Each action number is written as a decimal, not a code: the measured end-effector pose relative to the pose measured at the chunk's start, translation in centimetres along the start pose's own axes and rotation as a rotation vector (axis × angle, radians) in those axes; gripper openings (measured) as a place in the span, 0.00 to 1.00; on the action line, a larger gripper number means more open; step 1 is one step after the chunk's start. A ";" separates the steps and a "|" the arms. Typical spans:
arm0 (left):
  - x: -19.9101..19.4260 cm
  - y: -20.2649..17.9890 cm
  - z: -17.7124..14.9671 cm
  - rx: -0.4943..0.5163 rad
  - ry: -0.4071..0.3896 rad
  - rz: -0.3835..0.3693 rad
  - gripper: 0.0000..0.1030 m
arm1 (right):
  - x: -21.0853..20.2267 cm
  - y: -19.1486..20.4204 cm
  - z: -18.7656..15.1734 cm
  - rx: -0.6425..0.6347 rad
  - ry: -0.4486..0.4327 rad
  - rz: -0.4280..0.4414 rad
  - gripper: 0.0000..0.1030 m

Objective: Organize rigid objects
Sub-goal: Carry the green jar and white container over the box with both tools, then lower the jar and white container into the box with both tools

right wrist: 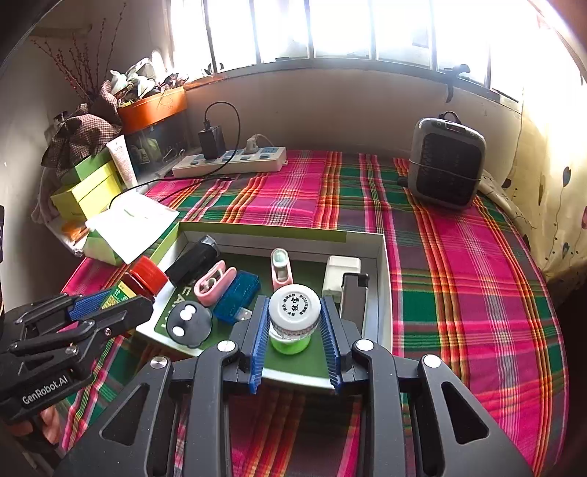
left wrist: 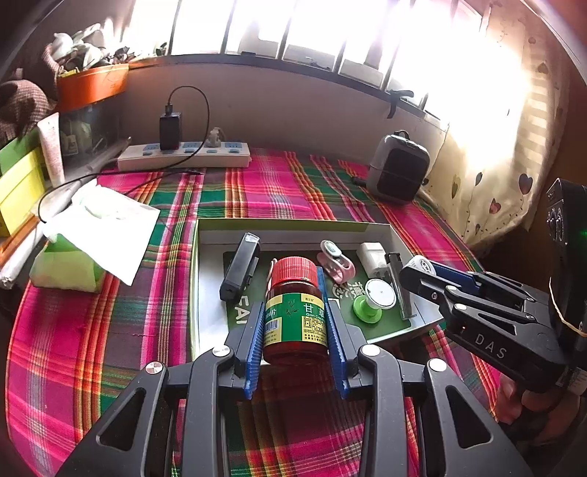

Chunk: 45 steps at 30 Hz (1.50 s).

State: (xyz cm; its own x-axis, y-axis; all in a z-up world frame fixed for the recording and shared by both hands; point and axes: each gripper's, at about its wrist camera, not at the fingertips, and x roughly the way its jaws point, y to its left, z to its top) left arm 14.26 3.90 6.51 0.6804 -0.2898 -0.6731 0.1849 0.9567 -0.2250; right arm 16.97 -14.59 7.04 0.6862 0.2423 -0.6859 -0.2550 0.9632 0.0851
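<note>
Gripping a brown medicine bottle [left wrist: 295,312] between its blue pads [left wrist: 256,341], the left tool [left wrist: 295,330] holds it with the red cap [left wrist: 295,270] pointing away from the camera, so the bottle's long axis runs along the fingers, above the near edge of the tray [left wrist: 279,224]. The right tool [right wrist: 293,330] pinches a small white-capped bottle [right wrist: 293,312] with a green base; its cap faces the camera, and it hangs over the tray's near edge.

Lying in the shallow white tray are a black stapler [left wrist: 240,266], a pink clip [left wrist: 335,262], a white charger [left wrist: 370,257] and a blue box [right wrist: 236,295]. The tray sits on a bench covered by a pink, green and orange plaid cloth [right wrist: 458,257]. Farther back are a white power strip [left wrist: 183,156] with a black adapter plugged in, a grey heater [right wrist: 445,161], a tissue pack [left wrist: 91,235] at the left and barred windows [right wrist: 330,25] flooded with daylight.
</note>
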 end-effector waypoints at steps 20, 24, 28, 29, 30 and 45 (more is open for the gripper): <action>4.3 -1.1 0.5 0.038 0.063 0.003 0.30 | 5.4 -1.7 2.1 -0.011 0.075 0.003 0.28; 4.7 -1.0 0.7 0.035 0.068 0.004 0.30 | 6.3 -1.9 2.1 -0.015 0.090 0.006 0.28; 4.9 -1.1 0.8 0.037 0.071 0.005 0.30 | 6.8 -1.8 1.9 -0.023 0.097 0.004 0.28; 5.0 -1.1 0.8 0.038 0.072 0.005 0.30 | 6.8 -1.8 1.9 -0.030 0.094 0.000 0.28; 5.1 -1.1 0.9 0.038 0.073 0.006 0.30 | 6.9 -1.7 2.0 -0.033 0.094 -0.002 0.28; 5.6 -1.1 0.7 0.035 0.084 0.006 0.30 | 7.2 -1.1 2.2 -0.065 0.087 -0.002 0.28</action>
State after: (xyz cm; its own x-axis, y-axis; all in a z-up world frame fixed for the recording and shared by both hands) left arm 18.32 1.27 3.48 0.6197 -0.2841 -0.7316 0.2064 0.9584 -0.1973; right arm 23.67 -13.61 3.56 0.6256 0.2268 -0.7465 -0.2993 0.9534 0.0388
